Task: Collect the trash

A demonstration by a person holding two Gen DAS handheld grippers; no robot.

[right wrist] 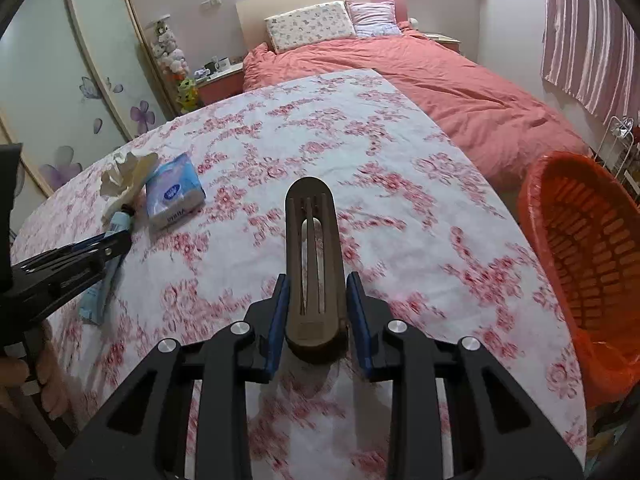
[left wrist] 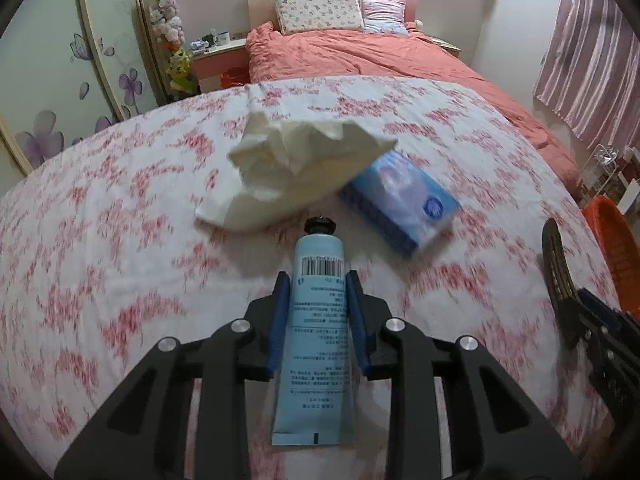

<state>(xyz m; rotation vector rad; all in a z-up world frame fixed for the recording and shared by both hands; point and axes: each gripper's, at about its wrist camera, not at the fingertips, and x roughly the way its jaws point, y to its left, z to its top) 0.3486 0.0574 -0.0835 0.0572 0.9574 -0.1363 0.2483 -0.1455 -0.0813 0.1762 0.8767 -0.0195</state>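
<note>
A light-blue tube [left wrist: 316,340] with a black cap lies lengthwise between my left gripper's [left wrist: 316,280] blue pads, which press on both of its sides. From the right wrist view the same tube [right wrist: 120,222] pokes out of the left gripper [right wrist: 116,240], low over the floral tablecloth. My right gripper [right wrist: 316,280] is shut on a brown wooden comb [right wrist: 314,248] that points forward, and the comb [left wrist: 554,256] also shows at the right edge of the left wrist view. A crumpled white tissue [left wrist: 296,168] and a blue tissue pack [left wrist: 404,200] lie just beyond the tube.
An orange plastic basket [right wrist: 588,248] lined with a bag stands off the table's right edge. The round table [right wrist: 400,168] wears a white cloth with red flowers. Behind it stand a bed with a pink duvet [right wrist: 440,80], a wardrobe [right wrist: 60,80] on the left and a curtain on the right.
</note>
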